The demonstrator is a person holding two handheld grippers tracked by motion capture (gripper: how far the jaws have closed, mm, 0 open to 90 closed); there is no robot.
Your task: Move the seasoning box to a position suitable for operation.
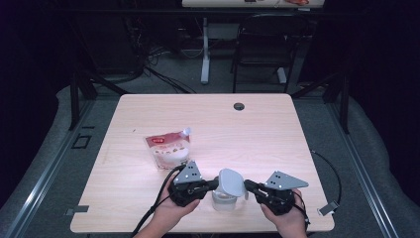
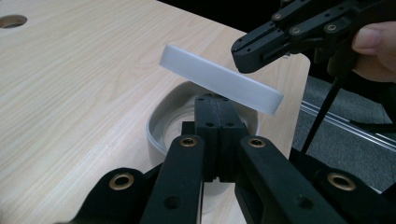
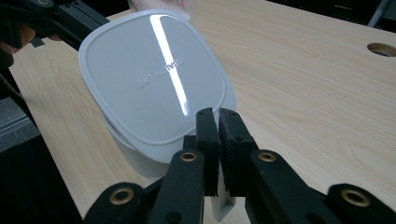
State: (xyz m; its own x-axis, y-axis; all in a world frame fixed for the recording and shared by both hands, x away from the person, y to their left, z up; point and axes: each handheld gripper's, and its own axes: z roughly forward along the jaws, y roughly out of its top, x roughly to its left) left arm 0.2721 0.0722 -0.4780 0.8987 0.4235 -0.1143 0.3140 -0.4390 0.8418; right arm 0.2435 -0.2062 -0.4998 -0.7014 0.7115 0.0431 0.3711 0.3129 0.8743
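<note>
- Container [image 1: 224,201] sits at the near edge of the tabletop [image 1: 257,134], between my two claws; it is a pale, rounded-square tub, and in the left gripper view [image 2: 159,126] I see into its open mouth.
- Lid [image 1: 231,182] is tilted above the tub, one side raised, not seated flat; the right gripper view shows its top face [image 3: 154,74] with raised lettering and a bright streak of glare, and the left gripper view shows its edge [image 2: 219,79] slanting over the tub's opening.
- My left claw [image 1: 214,184] has its jaws pressed together at the tub's near rim; in its own view [image 2: 215,109] I see no gap between them, and I cannot tell whether any part of the rim is pinched there.
- My right claw [image 1: 246,187] comes in from the other side, its tips at the lid's edge; in its own view [image 3: 217,122] the jaws stand almost together with a thin slit between, clamped on a pale tab at the tub's side.
- Farther back and left, well apart from the tub, a spouted pouch [image 1: 167,147] with a red label lies flat on the wood.
- Beyond it, near the far edge, I see a round cable hole [image 1: 239,106].
</note>
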